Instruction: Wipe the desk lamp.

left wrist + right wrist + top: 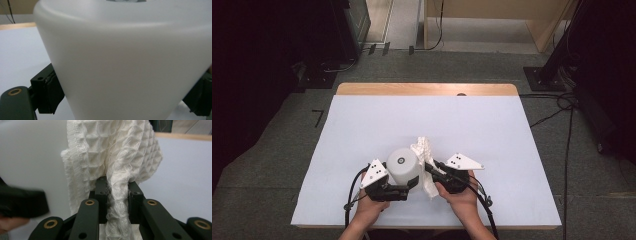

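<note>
Two tools work at the near middle of the white counter [362, 125]. The left tool [412, 182] clamps an upturned white cup [403, 167] standing on the counter, a jaw on either side. The right tool [430, 167] pinches a white waffle cloth [424, 150] tight, touching the cup's right side.
</note>
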Tool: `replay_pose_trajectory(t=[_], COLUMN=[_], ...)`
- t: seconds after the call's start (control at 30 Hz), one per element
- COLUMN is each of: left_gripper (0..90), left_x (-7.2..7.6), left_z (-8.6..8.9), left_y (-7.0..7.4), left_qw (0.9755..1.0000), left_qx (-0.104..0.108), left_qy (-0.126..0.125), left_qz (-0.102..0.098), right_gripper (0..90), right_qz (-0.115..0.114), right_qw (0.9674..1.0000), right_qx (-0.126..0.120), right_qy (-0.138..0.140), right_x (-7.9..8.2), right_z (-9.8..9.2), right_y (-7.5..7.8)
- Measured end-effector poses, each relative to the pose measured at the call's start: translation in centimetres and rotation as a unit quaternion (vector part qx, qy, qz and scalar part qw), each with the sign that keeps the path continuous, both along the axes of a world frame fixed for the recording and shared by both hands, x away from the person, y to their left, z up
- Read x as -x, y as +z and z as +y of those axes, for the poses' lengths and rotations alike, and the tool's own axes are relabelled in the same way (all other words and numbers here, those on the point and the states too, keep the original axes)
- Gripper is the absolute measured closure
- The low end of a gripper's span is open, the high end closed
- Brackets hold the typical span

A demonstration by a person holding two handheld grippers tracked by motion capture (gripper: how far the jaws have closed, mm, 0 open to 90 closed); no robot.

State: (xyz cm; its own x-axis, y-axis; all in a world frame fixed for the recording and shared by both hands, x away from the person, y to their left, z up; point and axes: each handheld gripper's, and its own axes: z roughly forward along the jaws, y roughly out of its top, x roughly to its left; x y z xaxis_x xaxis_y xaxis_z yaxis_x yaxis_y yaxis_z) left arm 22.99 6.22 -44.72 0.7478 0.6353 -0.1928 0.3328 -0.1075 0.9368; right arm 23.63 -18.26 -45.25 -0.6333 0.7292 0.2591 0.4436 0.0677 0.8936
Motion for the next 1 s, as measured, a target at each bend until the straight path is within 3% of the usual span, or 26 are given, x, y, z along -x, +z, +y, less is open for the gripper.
replay_pose_trajectory(t=[0.13, 0.43, 0.53, 0.7, 0.8, 0.87, 1.0], left_gripper=[8.5, 8.5, 8.5, 8.6, 8.5, 8.5, 8.5], left_x=[-0.1, 0.3, 0.4, 0.5, 0.4, 0.4, 0.3], left_z=[0.3, -1.4, -1.2, -0.5, -0.2, -0.2, -0.8], left_y=[0.1, -1.2, -0.7, 0.1, 0.2, 0.0, -0.9], left_qw=[1.0, 0.9989, 0.9994, 0.9996, 0.9997, 0.9997, 0.9989], left_qx=[0.008, -0.045, -0.029, -0.012, -0.004, -0.006, -0.036], left_qy=[0.002, -0.009, -0.009, -0.001, 0.0, -0.002, 0.002], left_qz=[-0.001, -0.01, -0.016, -0.027, -0.026, -0.024, -0.03], right_gripper=[75.8, 75.8, 75.6, 75.8, 75.8, 75.9, 75.9], right_qz=[0.012, -0.025, -0.025, 0.003, 0.009, 0.007, -0.003], right_qw=[0.9999, 0.9996, 0.9995, 1.0, 0.9999, 0.9999, 1.0], right_qx=[0.005, -0.014, -0.016, 0.003, 0.006, 0.008, -0.006], right_qy=[0.001, -0.005, -0.004, -0.008, -0.004, -0.006, -0.004], right_x=[-0.2, 0.5, 0.4, -0.1, -0.1, 0.0, 0.2], right_z=[0.3, -0.4, -0.6, 0.0, 0.3, 0.3, 0.1], right_y=[-0.6, 1.6, 1.5, -0.4, -0.8, -0.7, 0.0])
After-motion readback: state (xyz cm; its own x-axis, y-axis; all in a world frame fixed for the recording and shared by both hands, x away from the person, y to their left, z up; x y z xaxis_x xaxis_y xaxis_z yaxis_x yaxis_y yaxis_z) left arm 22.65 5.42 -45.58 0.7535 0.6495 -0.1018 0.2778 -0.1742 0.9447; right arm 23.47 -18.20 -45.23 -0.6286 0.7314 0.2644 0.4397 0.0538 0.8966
